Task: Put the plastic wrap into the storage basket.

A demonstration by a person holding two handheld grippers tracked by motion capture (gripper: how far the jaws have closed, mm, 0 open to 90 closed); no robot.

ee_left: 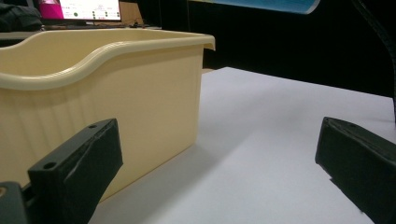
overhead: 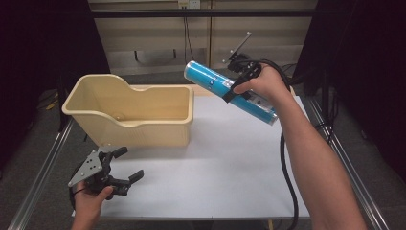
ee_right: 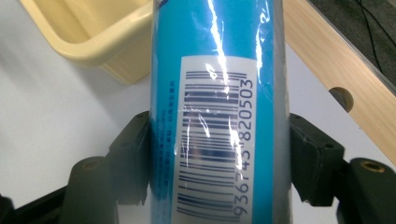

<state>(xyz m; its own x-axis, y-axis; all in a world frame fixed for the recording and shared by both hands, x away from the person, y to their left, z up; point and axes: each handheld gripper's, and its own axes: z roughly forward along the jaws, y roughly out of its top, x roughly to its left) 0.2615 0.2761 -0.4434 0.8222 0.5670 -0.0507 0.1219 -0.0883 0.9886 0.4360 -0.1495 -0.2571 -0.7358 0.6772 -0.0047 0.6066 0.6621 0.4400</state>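
The right gripper [overhead: 242, 88] is clamped across the middle of a blue plastic-wrapped cylindrical can with a white barcode label [overhead: 230, 92], held tilted in the air above the far right part of the white tabletop [overhead: 230, 163], clear of it. The lift looks done; what remains, probably, is carrying it to the cream plastic tub [overhead: 129, 112] at the far left edge and releasing it. The left gripper [overhead: 125, 165] waits at the near left corner, jaws apart and empty.
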